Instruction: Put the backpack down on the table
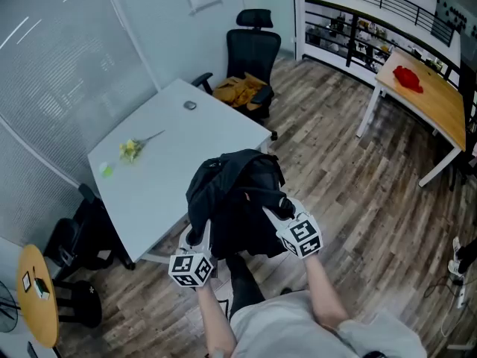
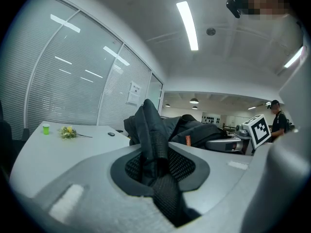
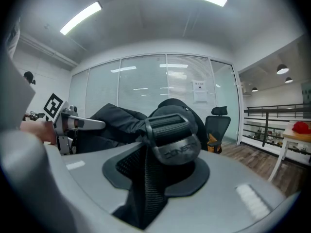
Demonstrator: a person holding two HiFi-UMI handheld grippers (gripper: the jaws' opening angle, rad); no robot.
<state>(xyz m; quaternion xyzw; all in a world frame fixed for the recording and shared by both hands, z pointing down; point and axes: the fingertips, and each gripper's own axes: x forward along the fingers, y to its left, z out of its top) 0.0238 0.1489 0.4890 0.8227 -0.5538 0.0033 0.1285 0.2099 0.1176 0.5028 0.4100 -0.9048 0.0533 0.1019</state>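
The job was not done at this moment: the backpack [image 1: 240, 196] hung in the air between my two grippers, at the near right edge of the white table [image 1: 168, 144]. As far as I could judge, its bulk was partly over that edge and partly over the wooden floor [image 1: 350, 177], not resting on the top. What was left, I reckoned, was to carry it farther over the tabletop, lower it until it sat, and let go with both hands. A small bunch of yellow flowers [image 1: 131, 150] lay on the left part of the table, well apart from the bag, so there was bare room to set it down. My left gripper [image 2: 156, 165] was closed partway, its jaws pinching a black mesh strap [image 2: 154, 144] of the backpack that rose up between them; nothing else was in it. My right gripper [image 3: 154, 176] was likewise clamped on a second, webbed strap that ran up to a plastic buckle [image 3: 173, 141] lying just beyond the jaws. I judged that the two grips bore the bag's weight, one on each side, with its body ahead of them toward the table.
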